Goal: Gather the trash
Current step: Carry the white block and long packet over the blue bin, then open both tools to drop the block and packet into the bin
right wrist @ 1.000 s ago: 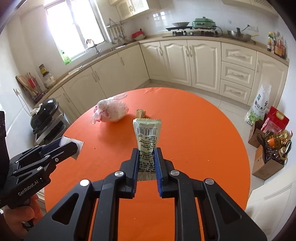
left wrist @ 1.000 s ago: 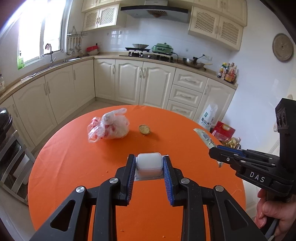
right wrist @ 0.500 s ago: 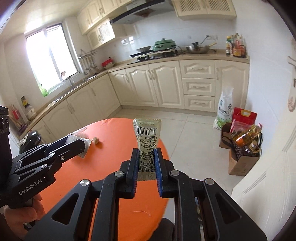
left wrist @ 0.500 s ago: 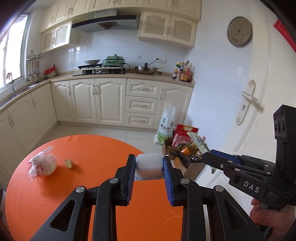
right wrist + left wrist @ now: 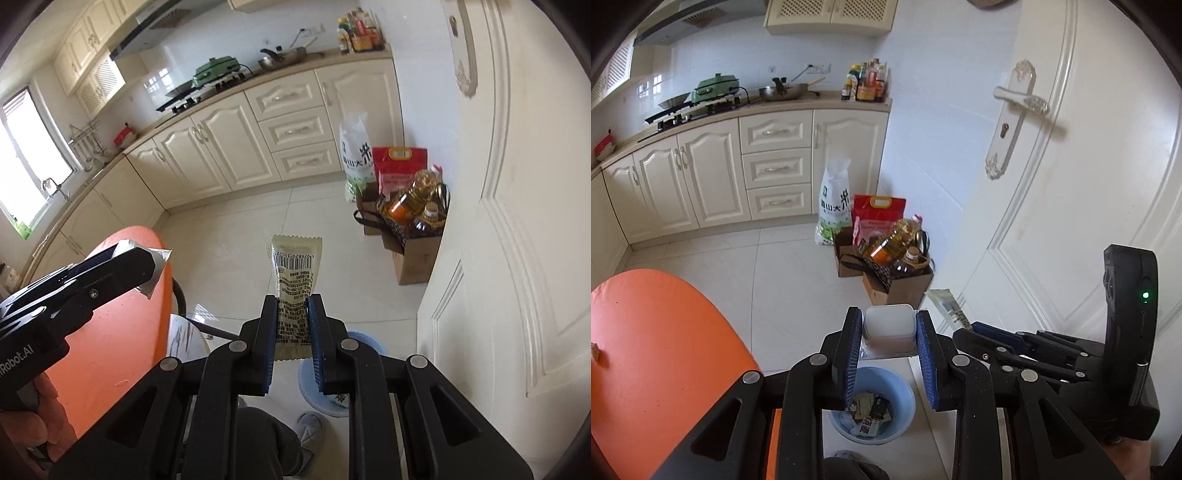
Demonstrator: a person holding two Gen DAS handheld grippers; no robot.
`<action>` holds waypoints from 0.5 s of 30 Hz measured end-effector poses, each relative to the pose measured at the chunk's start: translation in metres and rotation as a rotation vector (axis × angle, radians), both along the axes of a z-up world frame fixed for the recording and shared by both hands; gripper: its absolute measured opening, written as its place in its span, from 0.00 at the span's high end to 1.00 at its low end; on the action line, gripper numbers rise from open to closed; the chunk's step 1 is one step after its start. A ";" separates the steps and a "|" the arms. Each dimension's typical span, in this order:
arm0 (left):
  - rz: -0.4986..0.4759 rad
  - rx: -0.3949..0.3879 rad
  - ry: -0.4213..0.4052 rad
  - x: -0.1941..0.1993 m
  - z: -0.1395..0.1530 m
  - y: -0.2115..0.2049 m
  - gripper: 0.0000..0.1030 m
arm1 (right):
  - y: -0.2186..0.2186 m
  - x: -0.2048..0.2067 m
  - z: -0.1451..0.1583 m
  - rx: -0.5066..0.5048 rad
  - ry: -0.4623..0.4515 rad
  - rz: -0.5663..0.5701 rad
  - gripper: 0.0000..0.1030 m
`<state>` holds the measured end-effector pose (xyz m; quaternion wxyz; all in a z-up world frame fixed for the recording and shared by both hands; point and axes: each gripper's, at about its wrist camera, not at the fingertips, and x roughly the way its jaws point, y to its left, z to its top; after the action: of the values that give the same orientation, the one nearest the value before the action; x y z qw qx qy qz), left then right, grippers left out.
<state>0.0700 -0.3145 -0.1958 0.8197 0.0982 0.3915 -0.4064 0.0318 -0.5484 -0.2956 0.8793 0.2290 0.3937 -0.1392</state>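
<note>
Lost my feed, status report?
Left gripper shut on white cup. Right gripper shut on wrapper. Blue bin below, nothing in the way.

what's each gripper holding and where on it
Left gripper clamps a small white tub by its two sides; right gripper pinches a snack wrapper at its lower end.

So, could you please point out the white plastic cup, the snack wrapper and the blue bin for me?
white plastic cup (image 5: 888, 325), left wrist view, on its side wall.
snack wrapper (image 5: 294, 266), right wrist view, on its barcode.
blue bin (image 5: 903, 391), left wrist view, on its inner wall.
</note>
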 end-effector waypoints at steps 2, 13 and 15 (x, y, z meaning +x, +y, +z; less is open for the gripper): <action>-0.016 0.039 0.045 0.015 -0.013 -0.020 0.76 | -0.010 0.005 -0.025 0.034 0.037 -0.008 0.84; -0.018 0.249 0.129 0.081 -0.067 -0.163 0.22 | -0.060 0.004 -0.138 0.265 0.152 -0.118 0.72; -0.013 0.251 0.117 0.082 -0.066 -0.176 0.12 | -0.060 0.000 -0.138 0.262 0.151 -0.127 0.52</action>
<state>0.1522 -0.4903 -0.2618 0.7740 0.1787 0.4860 -0.3645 0.0322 -0.6081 -0.4332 0.7992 0.3551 0.4583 -0.1586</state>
